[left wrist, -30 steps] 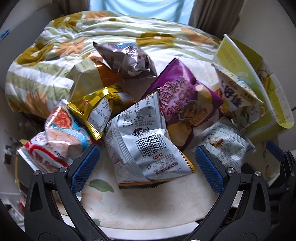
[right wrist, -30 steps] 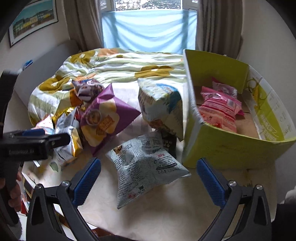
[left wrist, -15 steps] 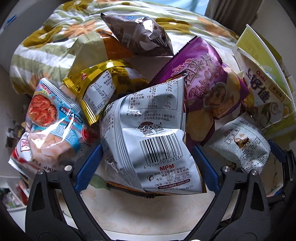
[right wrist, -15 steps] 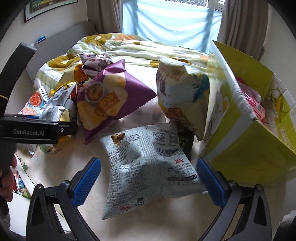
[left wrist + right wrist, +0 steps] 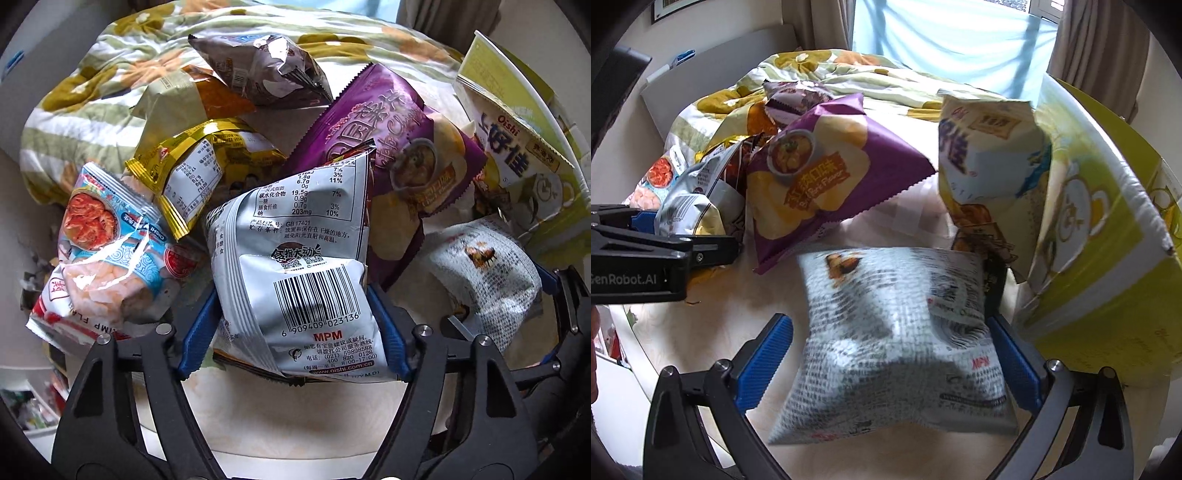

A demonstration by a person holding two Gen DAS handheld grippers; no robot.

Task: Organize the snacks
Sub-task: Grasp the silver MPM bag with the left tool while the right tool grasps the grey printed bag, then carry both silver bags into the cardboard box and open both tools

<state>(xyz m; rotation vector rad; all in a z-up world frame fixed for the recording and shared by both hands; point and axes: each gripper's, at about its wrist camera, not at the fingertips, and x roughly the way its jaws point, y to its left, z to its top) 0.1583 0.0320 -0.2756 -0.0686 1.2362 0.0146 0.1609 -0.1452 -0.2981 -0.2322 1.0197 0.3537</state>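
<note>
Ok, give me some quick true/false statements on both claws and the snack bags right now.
1. The left claw has its blue pads against both sides of the silver barcode-printed snack bag. True.
2. The right claw is clamped tight on the white newsprint-patterned snack bag. False: that bag lies between its pads, but a gap shows on the left side.
3. The purple potato chip bag sits inside the yellow-green cardboard box. False: it lies outside on the bed, left of the box.
4. The pale Oishi snack bag stands next to the box's wall. True.
</note>
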